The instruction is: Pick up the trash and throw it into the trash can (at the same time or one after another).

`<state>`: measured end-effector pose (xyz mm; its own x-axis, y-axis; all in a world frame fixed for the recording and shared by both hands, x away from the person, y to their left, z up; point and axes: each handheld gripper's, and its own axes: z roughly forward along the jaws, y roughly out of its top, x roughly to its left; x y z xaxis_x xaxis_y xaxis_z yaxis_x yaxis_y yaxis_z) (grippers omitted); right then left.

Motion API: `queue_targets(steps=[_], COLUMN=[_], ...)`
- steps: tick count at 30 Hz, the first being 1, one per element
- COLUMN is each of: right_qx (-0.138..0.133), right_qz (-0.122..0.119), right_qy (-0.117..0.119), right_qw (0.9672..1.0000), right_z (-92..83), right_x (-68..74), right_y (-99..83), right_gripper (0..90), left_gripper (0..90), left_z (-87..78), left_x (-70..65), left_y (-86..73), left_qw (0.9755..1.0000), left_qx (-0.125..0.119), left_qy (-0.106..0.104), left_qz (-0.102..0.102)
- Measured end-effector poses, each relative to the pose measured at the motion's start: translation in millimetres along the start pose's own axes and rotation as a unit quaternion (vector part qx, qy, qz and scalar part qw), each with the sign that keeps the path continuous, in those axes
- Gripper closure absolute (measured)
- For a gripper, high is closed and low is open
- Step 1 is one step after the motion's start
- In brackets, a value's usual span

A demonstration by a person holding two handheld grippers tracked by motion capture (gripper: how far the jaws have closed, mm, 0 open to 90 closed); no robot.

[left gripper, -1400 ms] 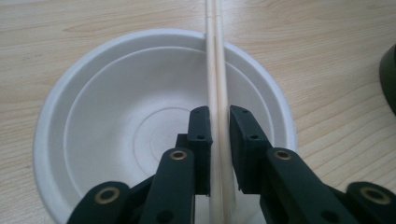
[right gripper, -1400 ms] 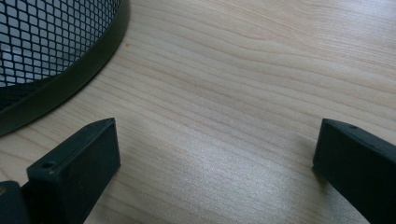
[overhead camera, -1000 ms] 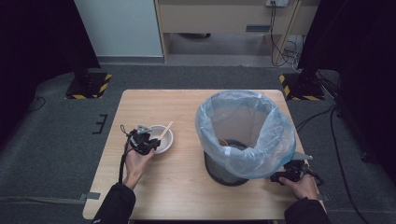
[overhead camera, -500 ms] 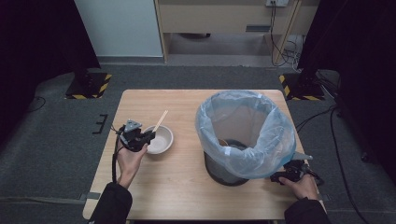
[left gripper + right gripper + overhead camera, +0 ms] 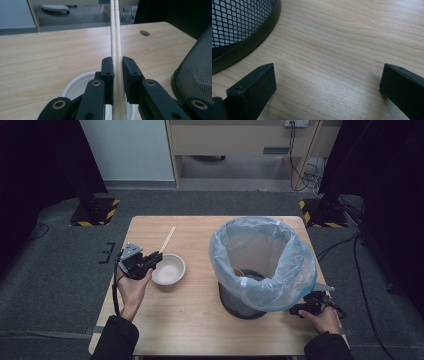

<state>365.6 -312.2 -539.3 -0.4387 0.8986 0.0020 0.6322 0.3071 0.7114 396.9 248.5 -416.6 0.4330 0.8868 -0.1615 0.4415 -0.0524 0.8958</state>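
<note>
1. Left gripper [image 5: 155,257] clamped on chopsticks [image 5: 116,50], lifted above white bowl [image 5: 169,269]
2. Chopsticks pinched between pads, pointing away over table [image 5: 190,320]
3. Right gripper [image 5: 328,87] spread wide, beside bin [image 5: 260,265]

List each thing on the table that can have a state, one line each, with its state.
Pair of pale wooden chopsticks: clamped, lifted above the bowl.
Left gripper: jaws shut on the chopsticks.
Small white round bowl: upright, looks empty.
Black mesh waste bin: upright, lined with a translucent blue bag, open.
Right gripper: jaws open, holding nothing.
</note>
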Motion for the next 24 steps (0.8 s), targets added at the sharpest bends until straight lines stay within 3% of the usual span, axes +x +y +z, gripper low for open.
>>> queue_targets(steps=[13,24], right_qx=[0.0,0.0], right_qz=[0.0,0.0], right_qy=[0.0,0.0], right_qw=[1.0,1.0], right_z=[0.0,0.0], right_x=[0.0,0.0], right_y=[0.0,0.0], right_gripper=[0.7,0.7], left_gripper=[79.6,79.6], left_z=[-21.5,-36.1], left_x=[-14.9,-34.2], left_y=[21.2,36.1], left_qw=[0.9982,0.9944], left_qx=[-0.055,-0.089], left_qy=[-0.021,-0.046], left_qz=[0.013,0.033])
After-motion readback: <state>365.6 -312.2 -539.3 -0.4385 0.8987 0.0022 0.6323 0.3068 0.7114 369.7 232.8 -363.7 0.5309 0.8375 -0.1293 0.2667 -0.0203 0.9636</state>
